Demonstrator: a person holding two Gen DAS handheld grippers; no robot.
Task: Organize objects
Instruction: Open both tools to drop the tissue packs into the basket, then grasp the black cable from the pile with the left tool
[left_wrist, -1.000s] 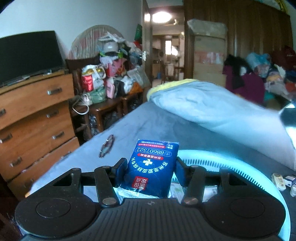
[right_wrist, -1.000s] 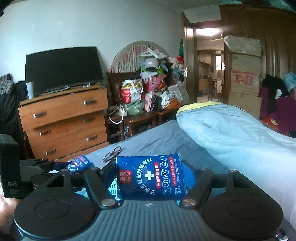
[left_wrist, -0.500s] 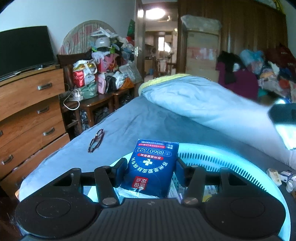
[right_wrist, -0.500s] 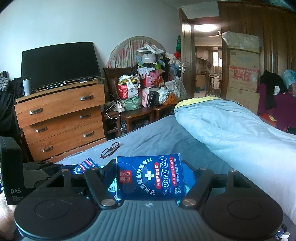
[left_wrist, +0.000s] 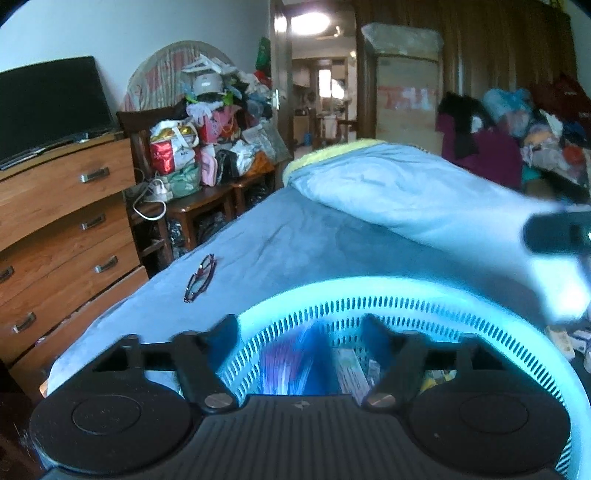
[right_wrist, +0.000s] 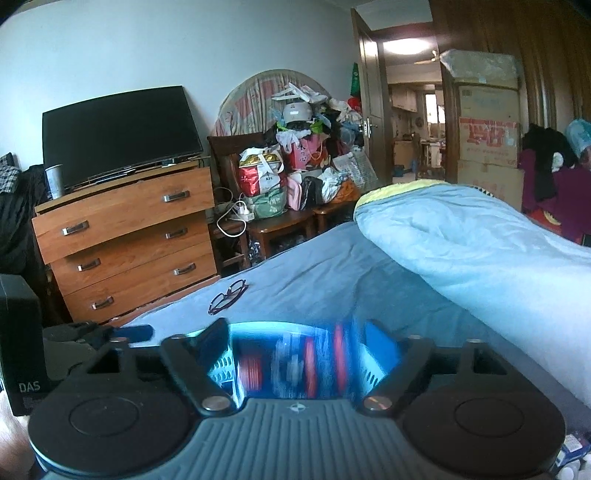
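Observation:
My left gripper (left_wrist: 299, 328) stands open over the pale blue slotted basket (left_wrist: 406, 291) on the bed. A blue tissue pack (left_wrist: 295, 363), smeared by motion, is loose between and below its fingers, inside the basket. My right gripper (right_wrist: 317, 339) is open too, and a second blue pack with red marks (right_wrist: 314, 365) blurs downward between its fingers above the basket (right_wrist: 221, 369). The right gripper's dark body (left_wrist: 554, 232) shows at the right edge of the left wrist view. The left gripper's body (right_wrist: 92, 332) sits low on the left in the right wrist view.
Dark-framed glasses (left_wrist: 199, 278) lie on the grey-blue sheet beyond the basket. A rolled light blue duvet (left_wrist: 406, 195) fills the right of the bed. A wooden dresser (right_wrist: 129, 240) with a TV (right_wrist: 118, 133) stands left. Small packets (left_wrist: 561, 339) lie right of the basket.
Both grippers have gone from shut to open and let go of their blue packs, which are now dropping, blurred, into the basket. The right gripper has shifted over the basket.

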